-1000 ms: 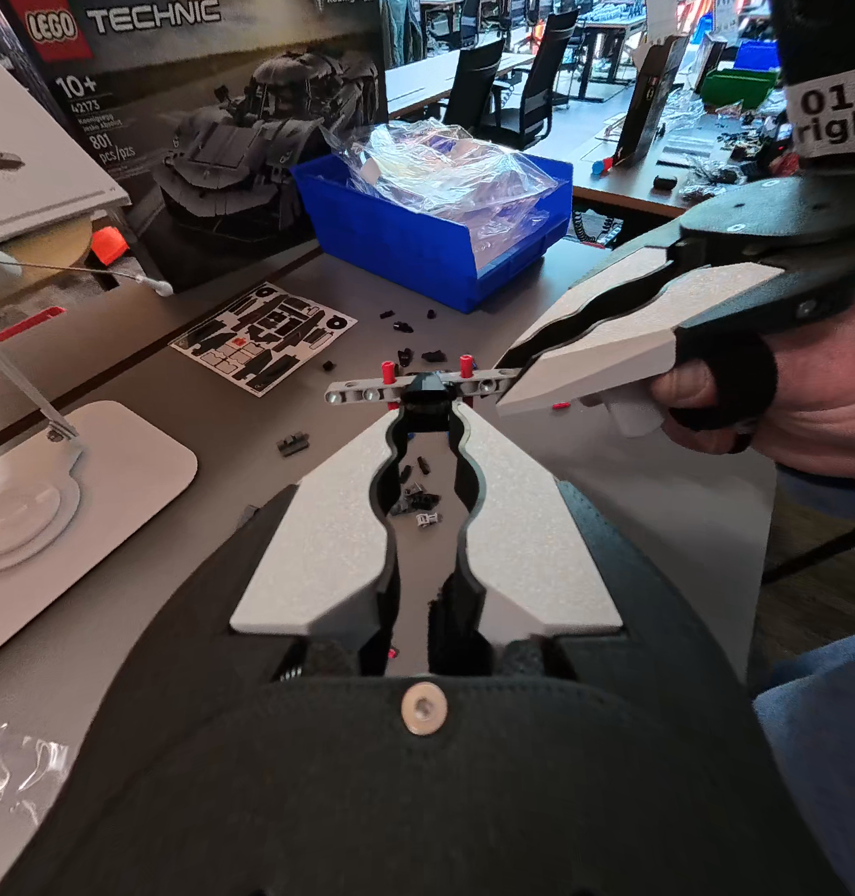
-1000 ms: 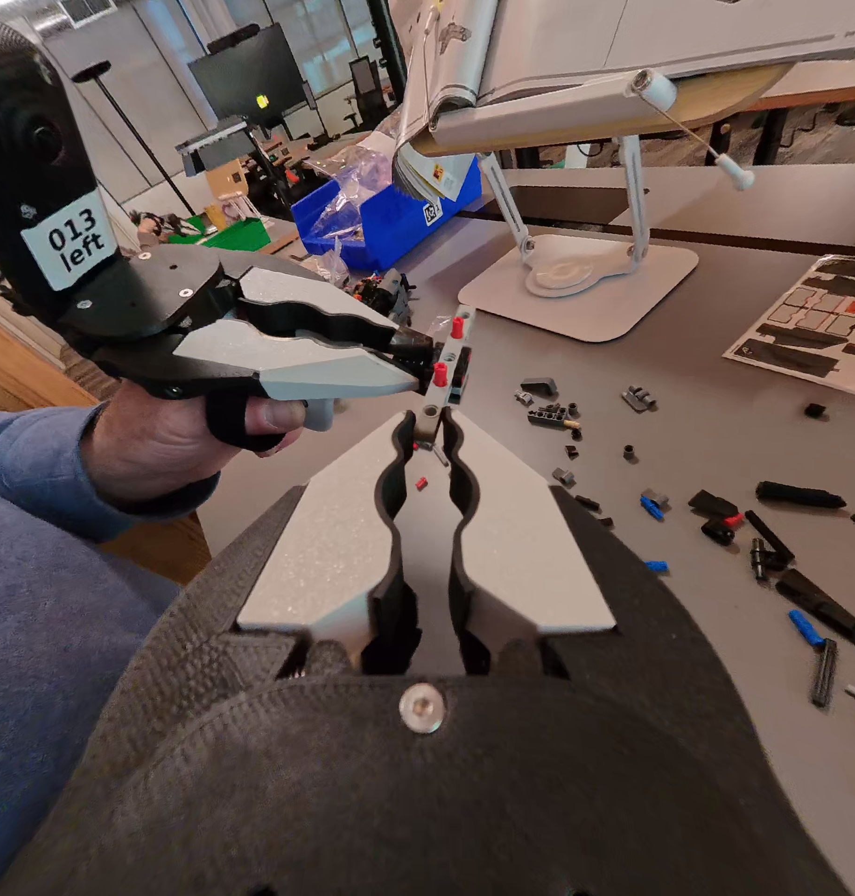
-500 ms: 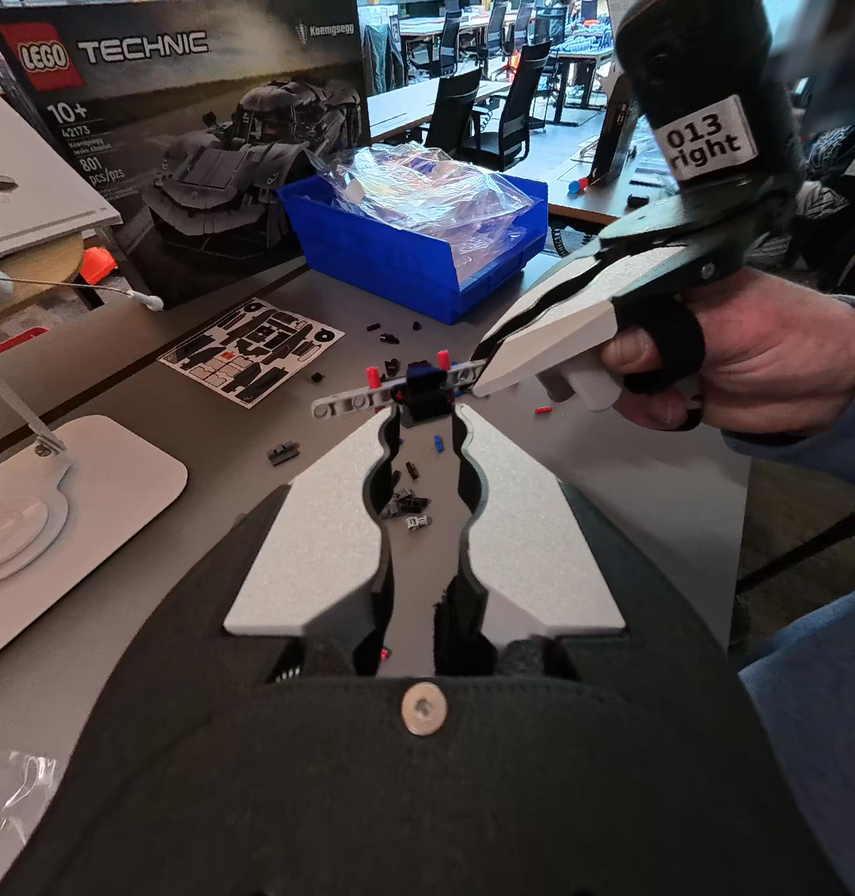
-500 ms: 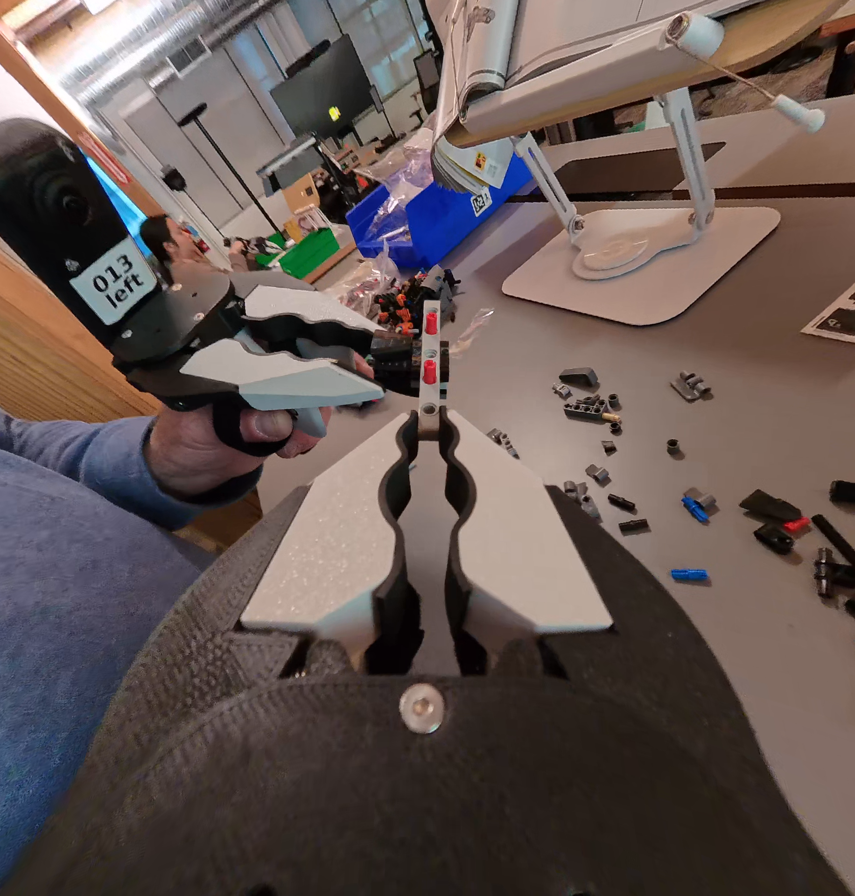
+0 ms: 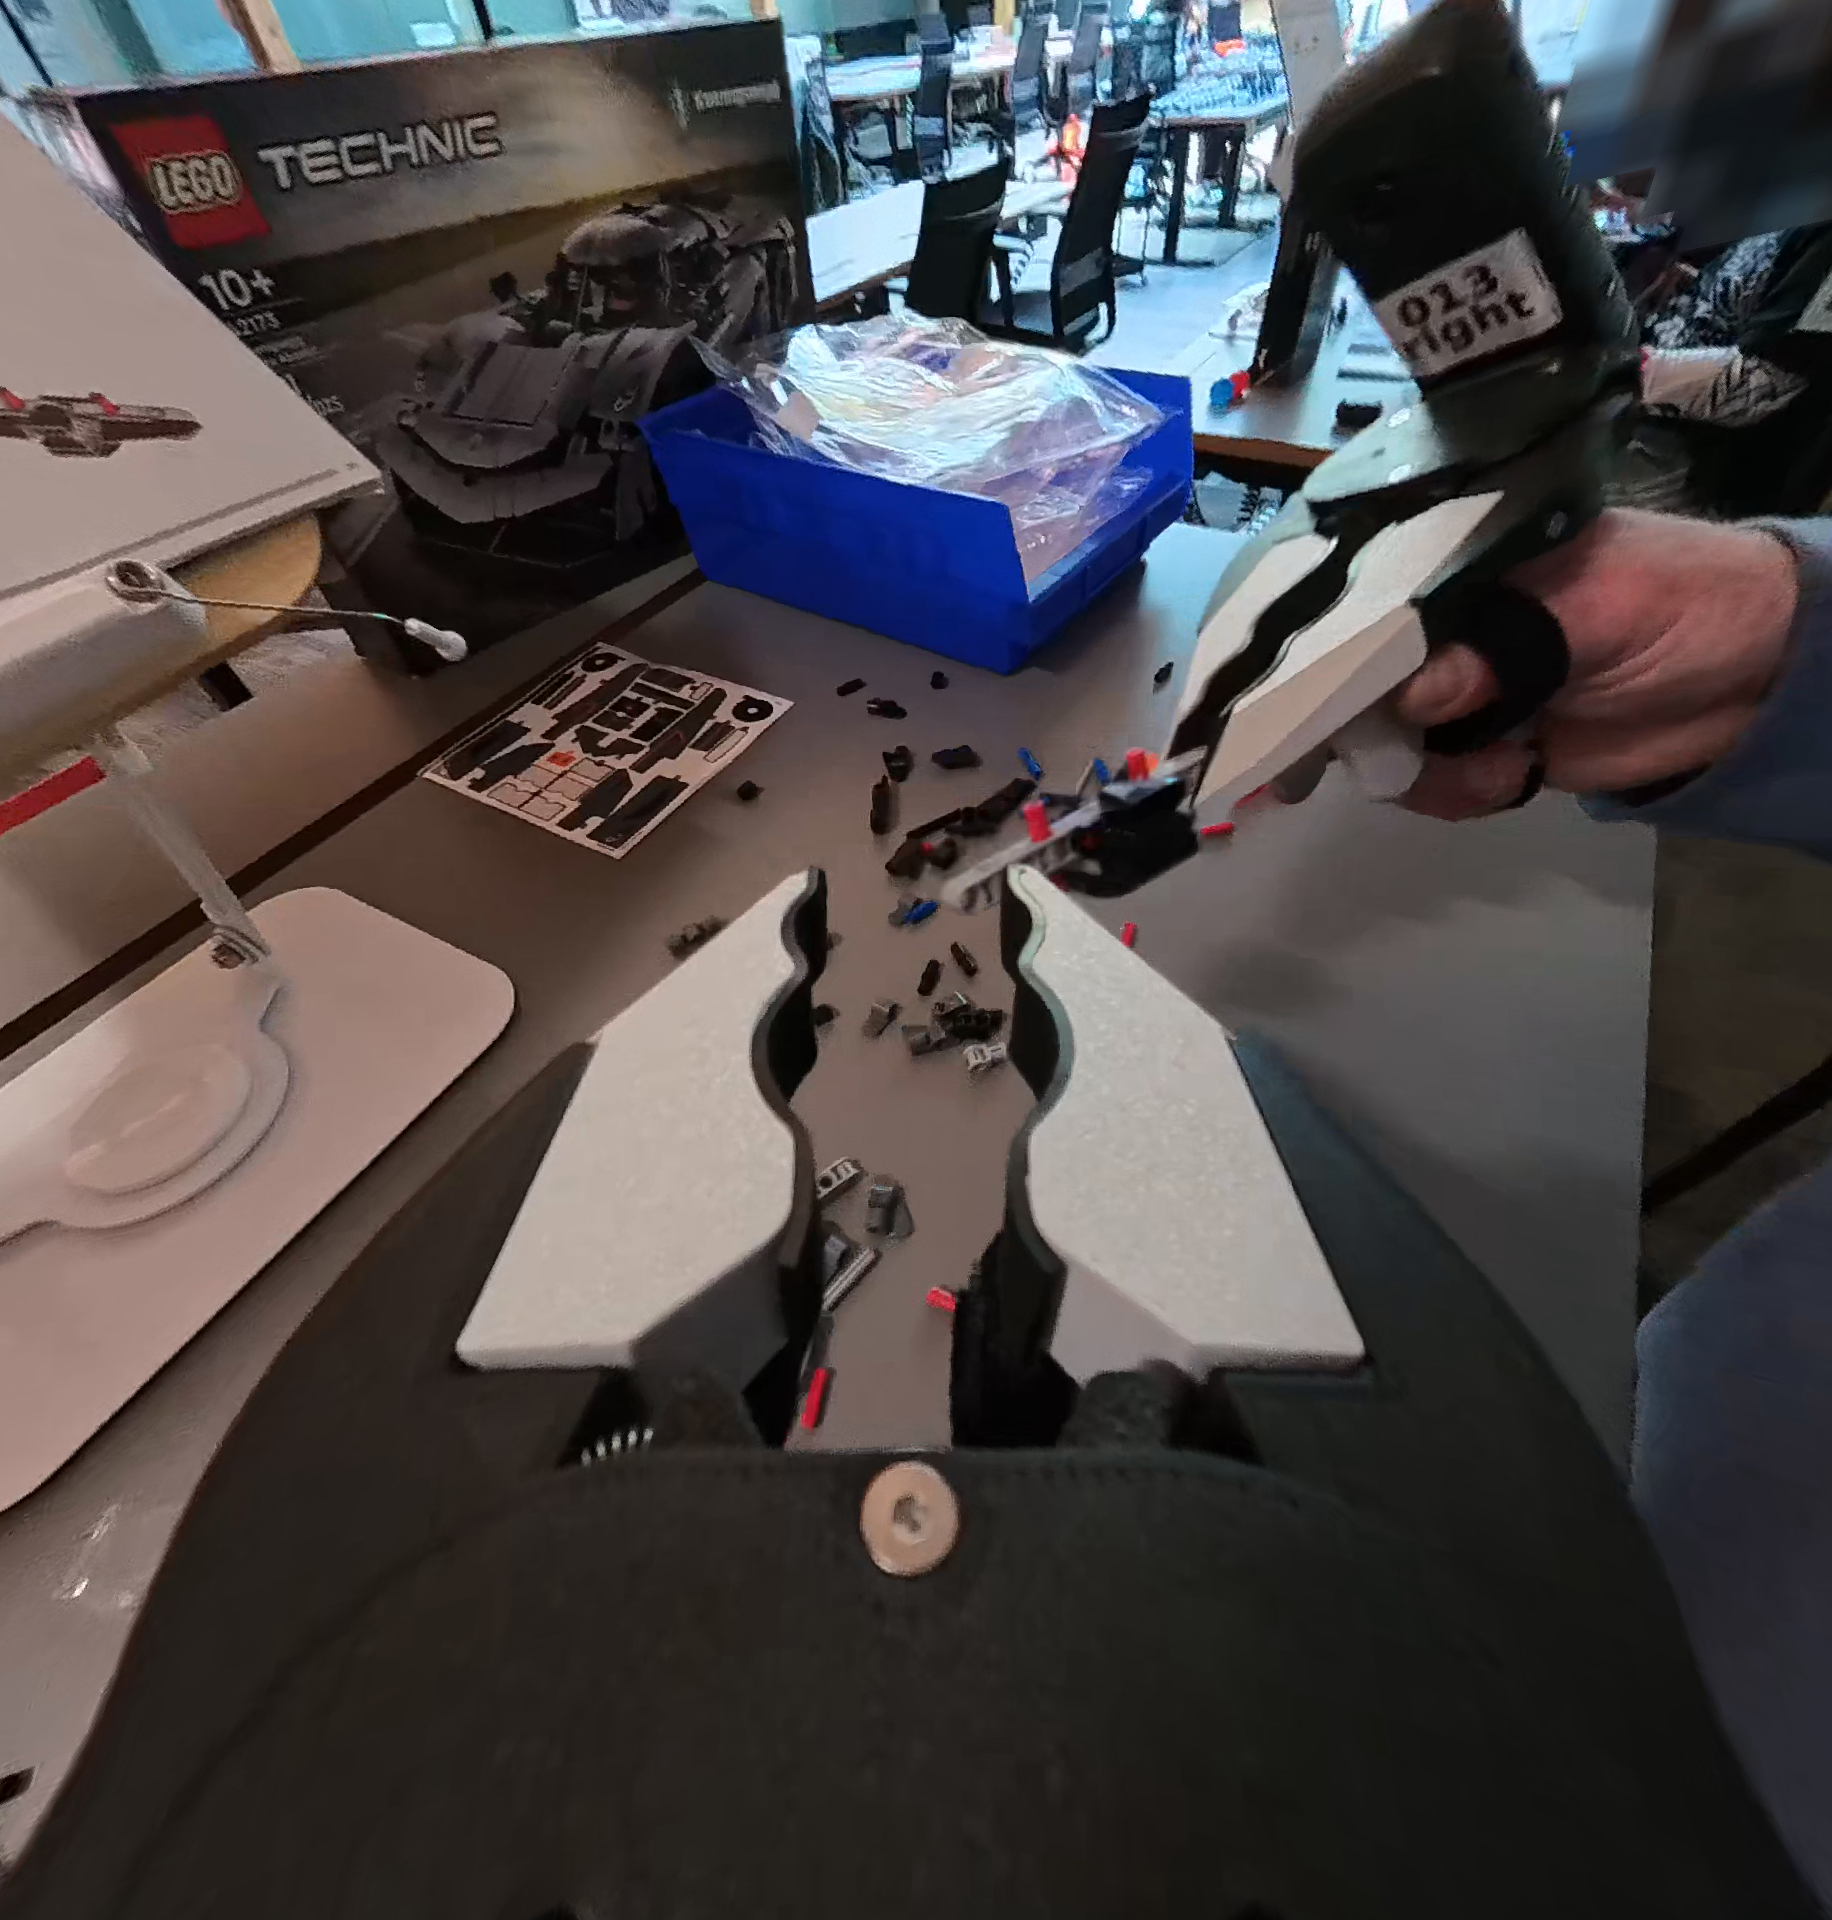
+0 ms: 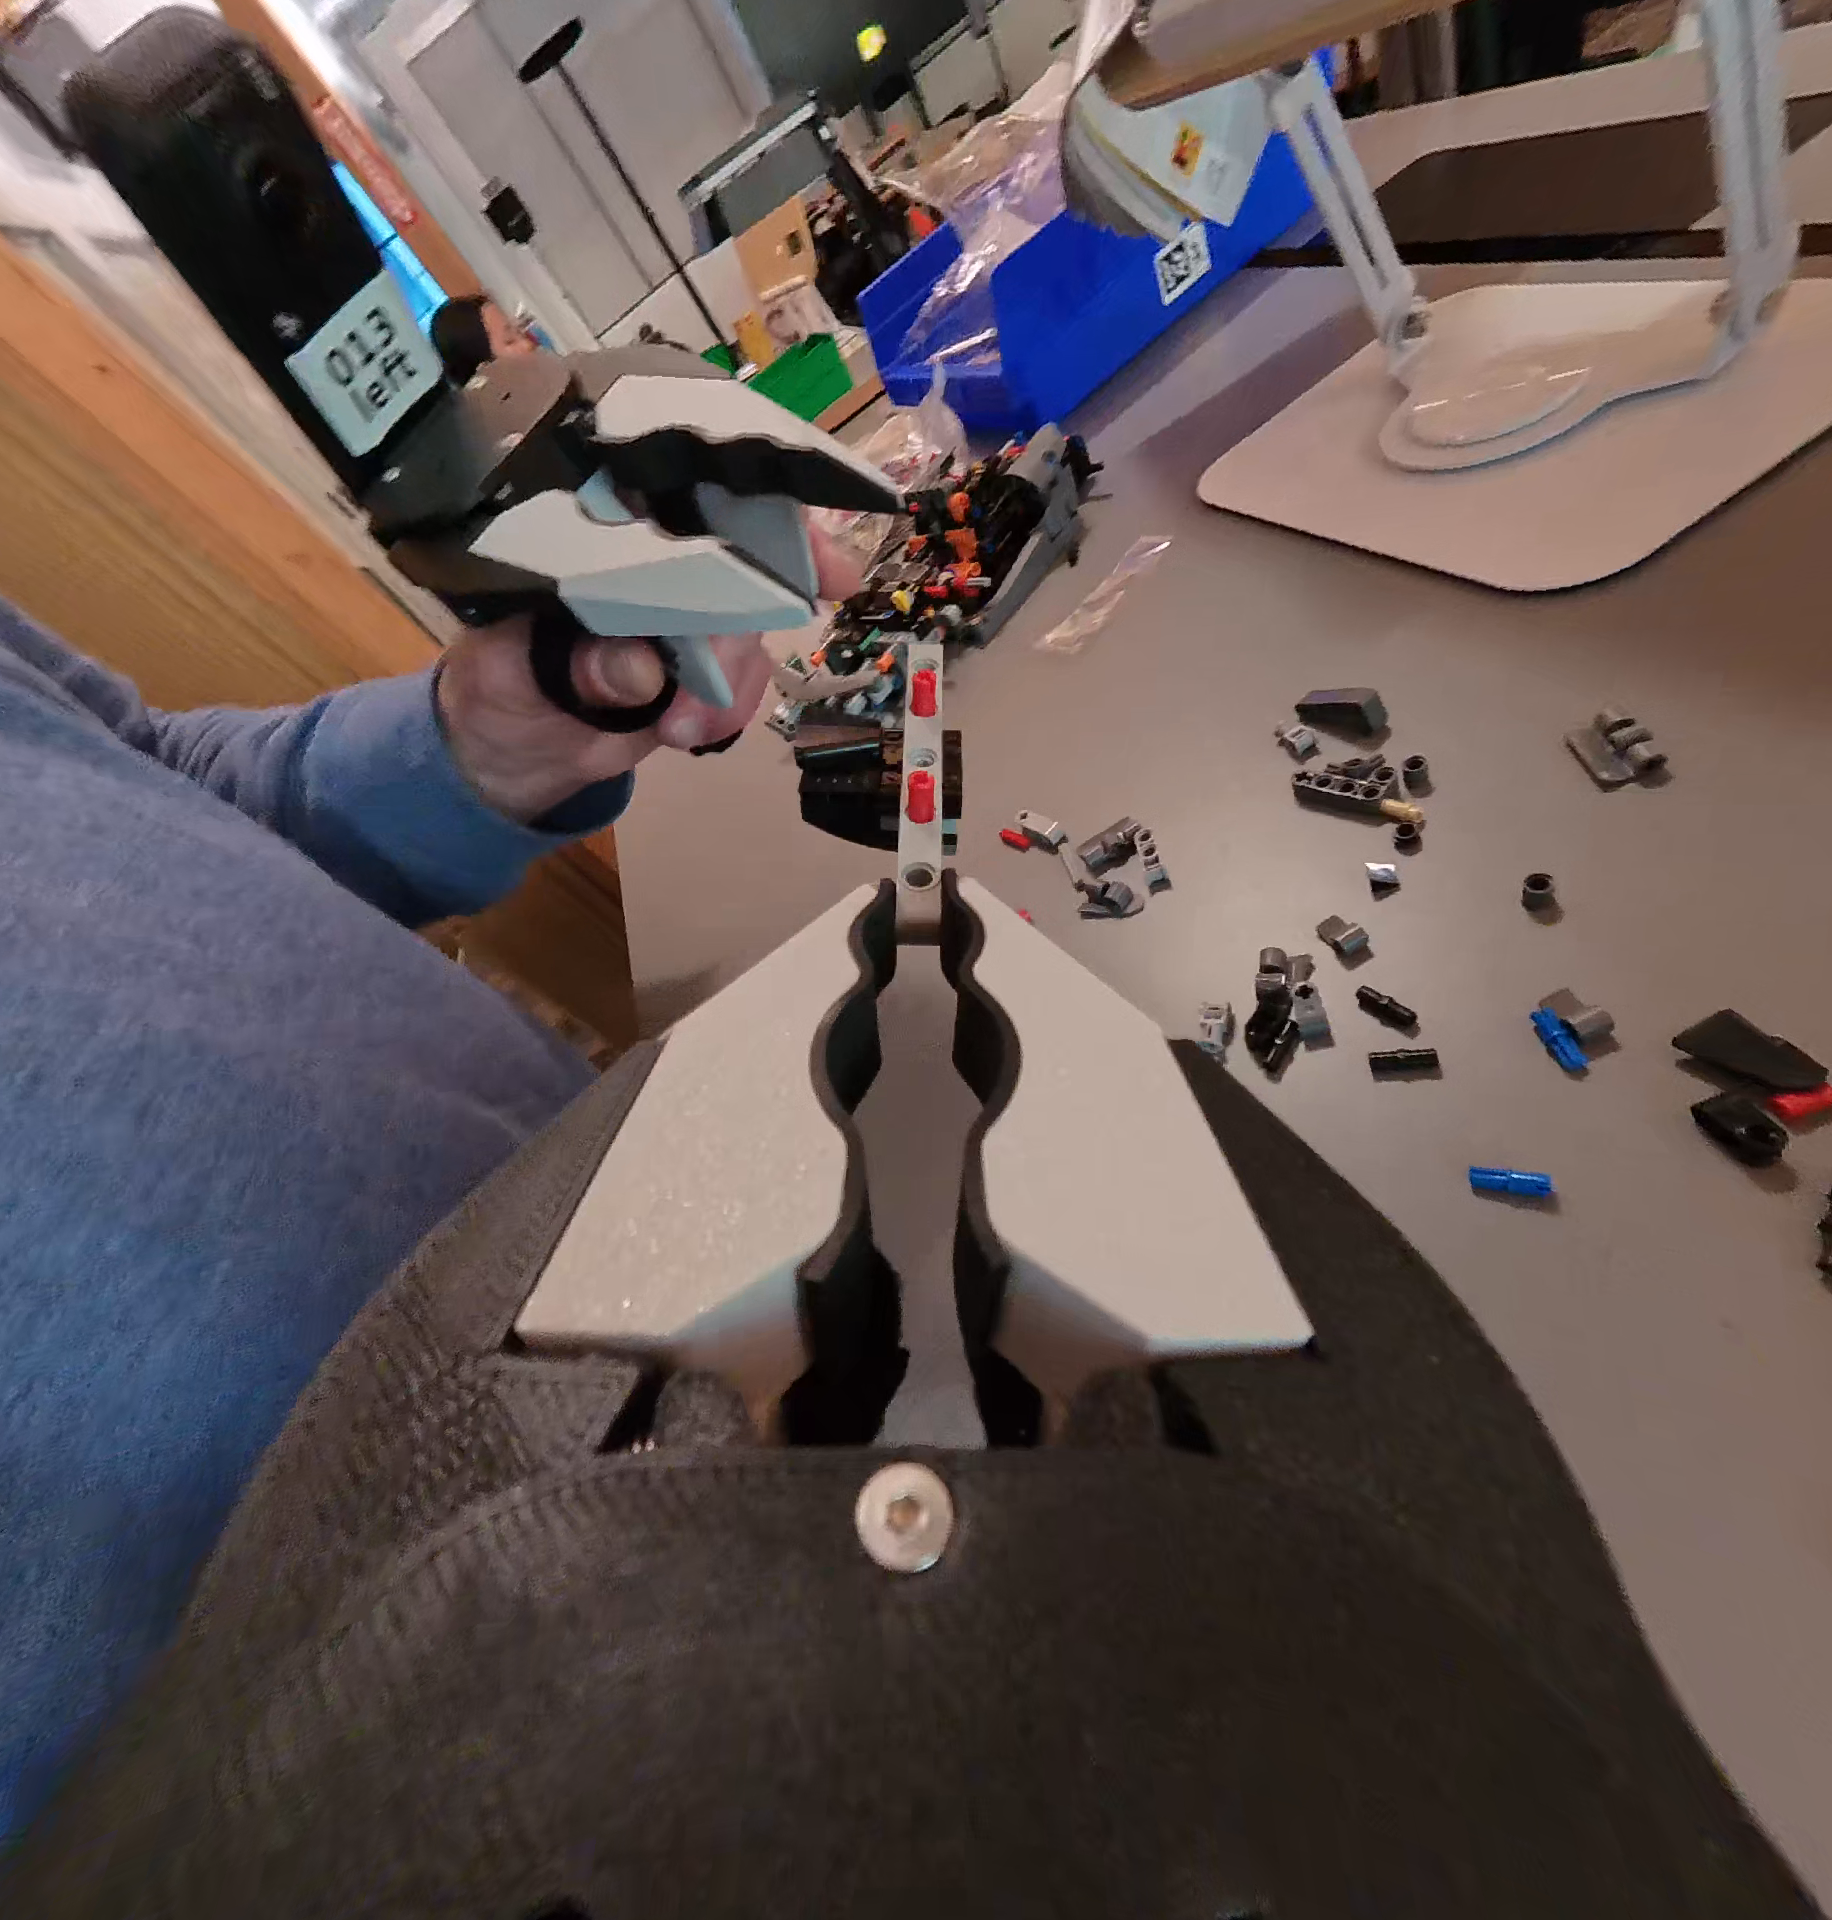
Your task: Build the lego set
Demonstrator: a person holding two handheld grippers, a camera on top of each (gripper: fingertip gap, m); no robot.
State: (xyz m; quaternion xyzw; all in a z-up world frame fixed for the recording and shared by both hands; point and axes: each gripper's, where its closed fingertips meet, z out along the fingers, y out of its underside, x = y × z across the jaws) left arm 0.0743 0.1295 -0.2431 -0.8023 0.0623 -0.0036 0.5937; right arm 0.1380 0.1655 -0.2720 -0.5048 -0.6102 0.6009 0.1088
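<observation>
On the grey table, the largest things stand at the far side: 1 set box, 1 white stand carrying the instruction booklet, and 1 blue bin of clear bags. 1 sticker sheet lies near the box. In the right wrist view, 1 partly built model sits far left, and a scatter of loose pieces, too many to count surely, covers the right.

The right gripper is clenched on the near end of the grey beam, which carries 2 red pins and 1 black block and hangs above the table. The left gripper is released, its jaws standing apart with nothing between them, and it sits just beside the beam's free end.

Risk, as I judge it: the beam is pinched only at 1 end, so the block's weight could swing it in the grip or slip it out among the loose pieces. A bump from the left gripper's finger, so close by, could do the same or knock a pin askew.
</observation>
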